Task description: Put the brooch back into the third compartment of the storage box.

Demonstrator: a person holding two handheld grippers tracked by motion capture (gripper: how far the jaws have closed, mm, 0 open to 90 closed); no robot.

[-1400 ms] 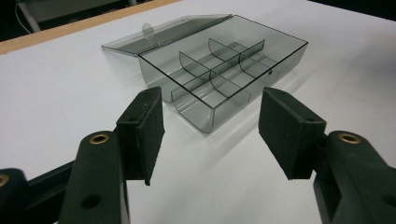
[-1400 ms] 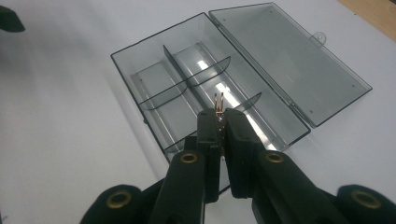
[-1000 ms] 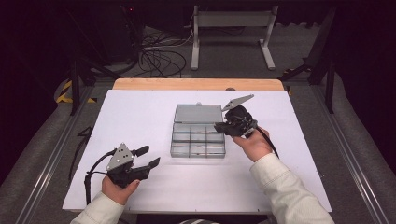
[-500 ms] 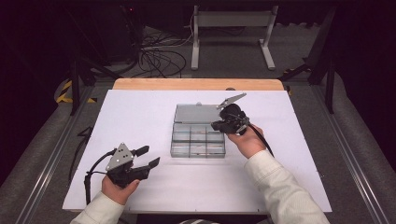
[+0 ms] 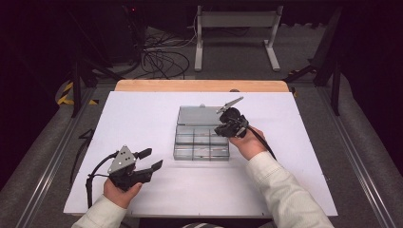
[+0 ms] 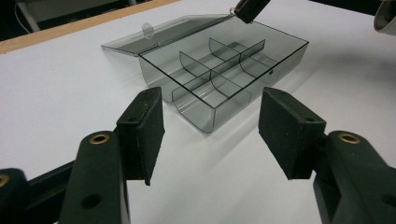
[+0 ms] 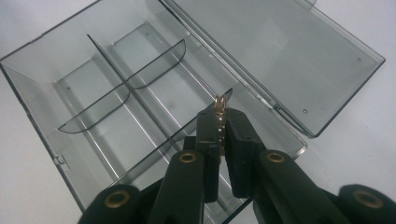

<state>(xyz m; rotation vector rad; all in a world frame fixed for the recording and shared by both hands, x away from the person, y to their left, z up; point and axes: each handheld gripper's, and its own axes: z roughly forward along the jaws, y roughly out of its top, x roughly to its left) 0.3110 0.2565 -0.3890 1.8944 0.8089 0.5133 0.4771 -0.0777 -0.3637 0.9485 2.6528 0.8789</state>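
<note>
A clear grey compartment box [image 5: 202,142] lies open mid-table, its lid [image 5: 199,115] flat on the far side. My right gripper [image 5: 220,129] hangs over the box's right rear compartments, shut on a small brass-coloured metal piece [image 7: 220,108] with a loop that sticks out past the fingertips. In the right gripper view, that gripper [image 7: 219,122] points down at the box [image 7: 116,93] near the lid hinge. The compartments look empty. My left gripper [image 5: 151,159] rests at the front left of the white board, open with nothing between its pads [image 6: 142,123], facing the box [image 6: 219,70].
The white board [image 5: 142,114] covers the tabletop, with a wooden strip [image 5: 199,85] along its far edge. Cables [image 5: 161,59] and a metal stand [image 5: 237,28] are on the floor beyond. A cable trails from the left gripper off the front left.
My right gripper has moved left and down with the metal piece, from the box's right edge to over its compartments. The left gripper has stayed put.
</note>
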